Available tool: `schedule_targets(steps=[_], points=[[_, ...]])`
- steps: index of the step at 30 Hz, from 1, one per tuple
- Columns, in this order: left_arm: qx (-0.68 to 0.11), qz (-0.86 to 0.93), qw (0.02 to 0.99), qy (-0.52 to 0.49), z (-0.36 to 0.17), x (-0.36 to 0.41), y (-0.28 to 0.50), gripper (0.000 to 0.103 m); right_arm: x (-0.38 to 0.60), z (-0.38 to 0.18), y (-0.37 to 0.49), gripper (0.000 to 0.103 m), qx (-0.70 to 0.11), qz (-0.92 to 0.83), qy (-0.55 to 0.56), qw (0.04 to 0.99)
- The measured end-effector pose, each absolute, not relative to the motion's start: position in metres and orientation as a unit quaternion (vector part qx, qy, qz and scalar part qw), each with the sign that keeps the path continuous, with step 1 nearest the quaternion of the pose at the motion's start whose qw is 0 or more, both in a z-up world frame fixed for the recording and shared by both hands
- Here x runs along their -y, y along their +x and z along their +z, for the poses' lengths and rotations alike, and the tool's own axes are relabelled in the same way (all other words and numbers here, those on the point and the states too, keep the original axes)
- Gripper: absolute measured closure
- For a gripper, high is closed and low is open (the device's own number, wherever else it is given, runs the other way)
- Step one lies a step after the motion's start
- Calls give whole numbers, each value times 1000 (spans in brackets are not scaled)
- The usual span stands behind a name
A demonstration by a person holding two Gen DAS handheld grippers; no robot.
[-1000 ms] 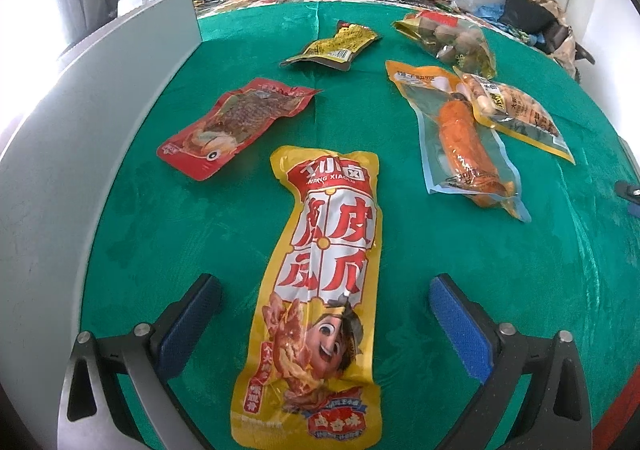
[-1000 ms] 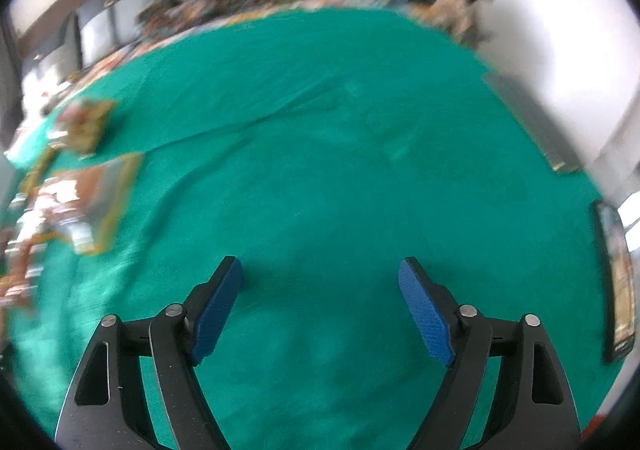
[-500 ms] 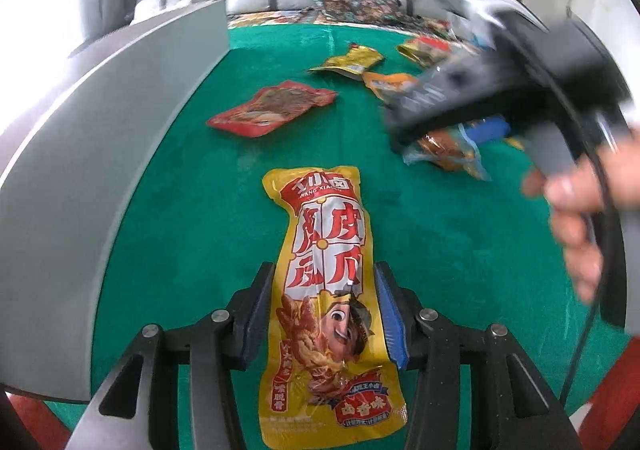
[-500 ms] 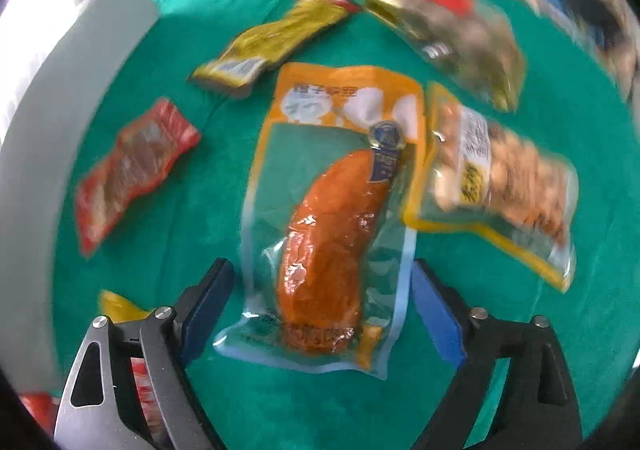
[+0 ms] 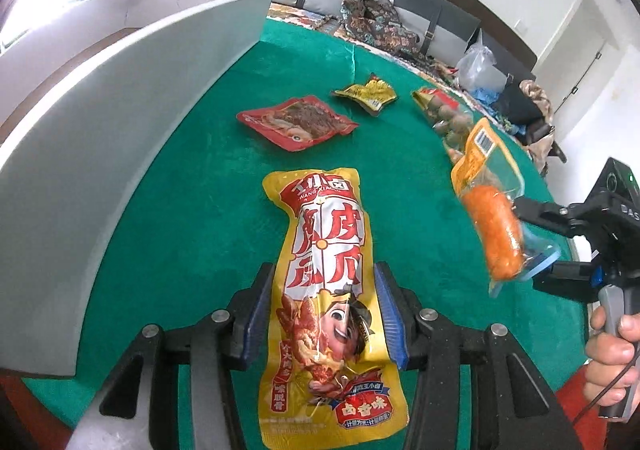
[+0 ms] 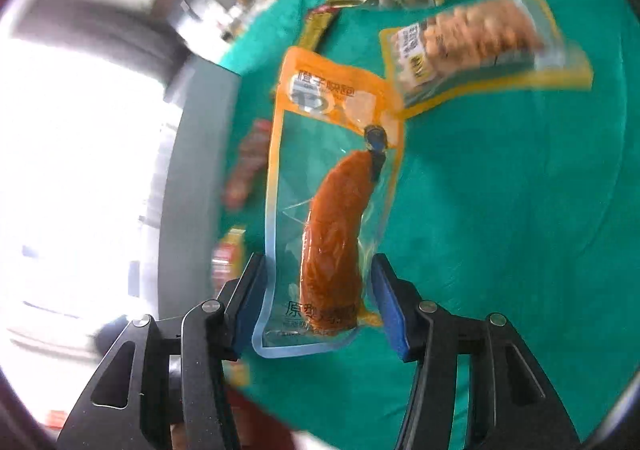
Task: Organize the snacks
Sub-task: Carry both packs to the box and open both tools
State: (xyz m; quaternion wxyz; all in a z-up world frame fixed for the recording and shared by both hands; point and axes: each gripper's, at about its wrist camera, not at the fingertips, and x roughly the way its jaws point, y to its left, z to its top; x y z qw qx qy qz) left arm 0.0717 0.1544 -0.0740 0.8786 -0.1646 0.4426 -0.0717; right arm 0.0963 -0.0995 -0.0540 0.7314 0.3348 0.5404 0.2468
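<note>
Six snack packs: left gripper (image 5: 326, 324) clamping one yellow pack (image 5: 328, 290), right gripper (image 6: 320, 306) clamping one orange pack (image 6: 332, 210).

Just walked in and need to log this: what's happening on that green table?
A person is sorting snacks with two handheld grippers. The left gripper is shut on the long yellow snack packet. The right gripper has the clear orange sausage pouch lifted off the green table. A red packet and others lie loose beside a grey box.
</note>
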Motion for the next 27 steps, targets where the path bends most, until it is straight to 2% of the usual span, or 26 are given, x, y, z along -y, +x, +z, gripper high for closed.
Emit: schedule_targets(steps=[4, 7, 13, 17, 20, 23, 27], points=[[-439, -76, 876, -184, -64, -161, 65, 55, 103, -54, 88, 48, -508, 304, 403, 698], [-413, -90, 879, -220, -33, -177, 51, 55, 88, -36, 90, 48, -486, 337, 414, 693], [-340, -32, 908, -243, 39, -254, 34, 55, -3, 48, 108, 48, -444, 446, 365, 686], [-332, 48, 914, -227, 51, -316, 38, 55, -103, 89, 122, 47, -442, 507, 301, 676], [-339, 109, 912, -205, 46, -360, 42, 55, -182, 98, 118, 44, -443, 529, 240, 682], [-355, 160, 902, -186, 31, -391, 46, 37, -237, 88, 108, 33, -455, 515, 176, 705], [-364, 184, 894, -184, 21, -405, 32, 26, -260, 59, 119, 32, -489, 474, 130, 720]])
